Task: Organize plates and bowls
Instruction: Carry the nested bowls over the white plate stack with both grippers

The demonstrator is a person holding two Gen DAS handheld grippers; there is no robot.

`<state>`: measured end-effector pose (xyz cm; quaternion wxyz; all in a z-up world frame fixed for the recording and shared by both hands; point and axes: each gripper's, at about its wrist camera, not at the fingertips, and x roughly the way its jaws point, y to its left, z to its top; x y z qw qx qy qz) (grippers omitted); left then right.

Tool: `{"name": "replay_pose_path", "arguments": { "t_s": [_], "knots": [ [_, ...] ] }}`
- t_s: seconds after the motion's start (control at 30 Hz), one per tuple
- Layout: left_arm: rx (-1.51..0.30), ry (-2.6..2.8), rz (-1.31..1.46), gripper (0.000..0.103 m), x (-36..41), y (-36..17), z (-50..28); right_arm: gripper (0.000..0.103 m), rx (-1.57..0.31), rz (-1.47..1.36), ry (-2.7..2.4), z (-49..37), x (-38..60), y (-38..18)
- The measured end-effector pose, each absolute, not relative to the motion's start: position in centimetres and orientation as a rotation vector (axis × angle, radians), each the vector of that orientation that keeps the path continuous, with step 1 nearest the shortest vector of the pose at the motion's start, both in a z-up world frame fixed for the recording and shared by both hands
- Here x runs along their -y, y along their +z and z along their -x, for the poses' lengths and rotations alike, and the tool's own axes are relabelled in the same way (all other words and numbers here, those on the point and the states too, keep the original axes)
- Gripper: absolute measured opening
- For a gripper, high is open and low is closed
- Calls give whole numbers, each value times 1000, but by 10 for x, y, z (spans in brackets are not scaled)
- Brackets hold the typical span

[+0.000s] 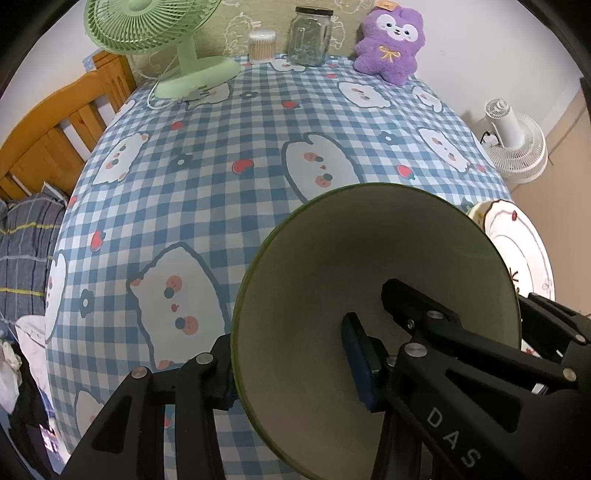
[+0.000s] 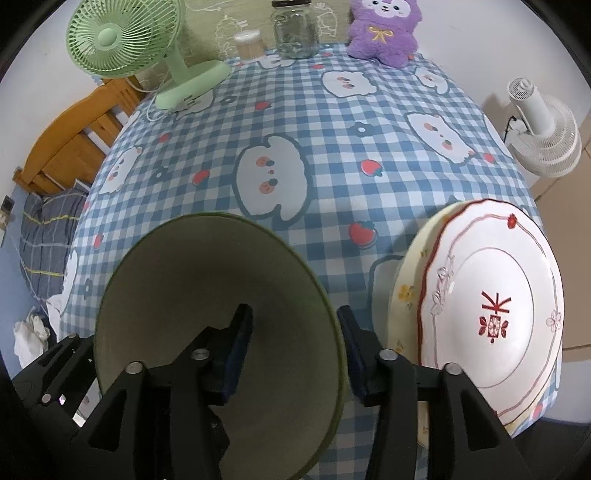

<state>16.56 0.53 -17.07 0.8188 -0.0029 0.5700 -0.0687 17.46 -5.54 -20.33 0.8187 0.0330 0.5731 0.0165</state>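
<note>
A green-rimmed bowl with a beige inside (image 1: pixel 332 295) fills the lower middle of the left wrist view. My left gripper (image 1: pixel 291 373) is shut on its left rim, one finger outside, one inside. The bowl also shows in the right wrist view (image 2: pixel 192 295), where my right gripper (image 2: pixel 295 354) straddles its right rim with one pad inside and one outside. A white plate with red trim (image 2: pixel 498 295) lies on a cream plate (image 2: pixel 404 295) at the right table edge, and the white plate shows in the left wrist view (image 1: pixel 517 243).
A blue checked tablecloth (image 2: pixel 332 147) covers the table. At the back stand a green desk fan (image 2: pixel 122 40), a cotton swab tub (image 2: pixel 249 44), a glass jar (image 2: pixel 295 29) and a purple plush toy (image 2: pixel 384 29). A white fan (image 2: pixel 543 129) stands off the right side, a wooden bed frame (image 1: pixel 55 129) left.
</note>
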Motion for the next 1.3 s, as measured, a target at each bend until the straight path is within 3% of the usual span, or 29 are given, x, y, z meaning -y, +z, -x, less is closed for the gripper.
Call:
{"name": "replay_pose_path", "arguments": {
  "t_s": [0.03, 0.1, 0.17, 0.2, 0.6, 1.3],
  "knots": [
    [-1216, -149, 7, 49, -6, -171, -166, 64, -1225, -72, 22, -175, 56, -204],
    [-1213, -152, 0, 48, -5, -171, -166, 63, -1249, -107, 5, -176, 61, -207],
    [-1208, -156, -18, 48, -3, -170, -165, 50, -1267, -127, 34, -176, 59, -209],
    [-1200, -161, -26, 47, -2, -170, -164, 48, -1271, -119, 30, -176, 57, -208],
    [-1233, -167, 25, 45, -4, -163, -161, 48, -1257, -177, -49, -163, 59, -199],
    [-1101, -172, 29, 45, 25, -86, -138, 48, -1120, -148, -37, -140, 85, -116]
  ]
}}
